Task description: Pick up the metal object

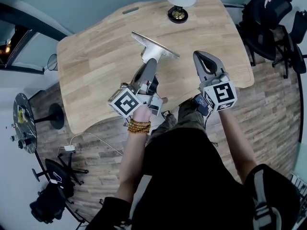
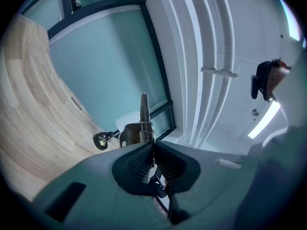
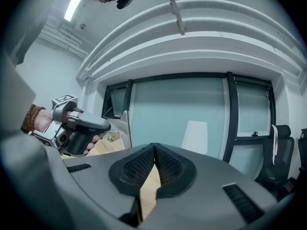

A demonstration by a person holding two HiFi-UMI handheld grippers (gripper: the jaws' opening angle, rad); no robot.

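Head view: left claw grips the metal object; right claw clenched, empty.

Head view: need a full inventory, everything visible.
metal object: one, silver, above the table, held in the left gripper
table: one, light wood, centre
lamp: one, white shade on a dark base, table's far edge
office chairs: at least two, black, right of the table
side table: one, round, dark, on the floor at left
cable: one, white, on the floor by the table's near left corner
bracelet: one, brown beads, left wrist
left gripper: one, grey, shut on the metal object
right gripper: one, grey, shut, empty, over the table's right side
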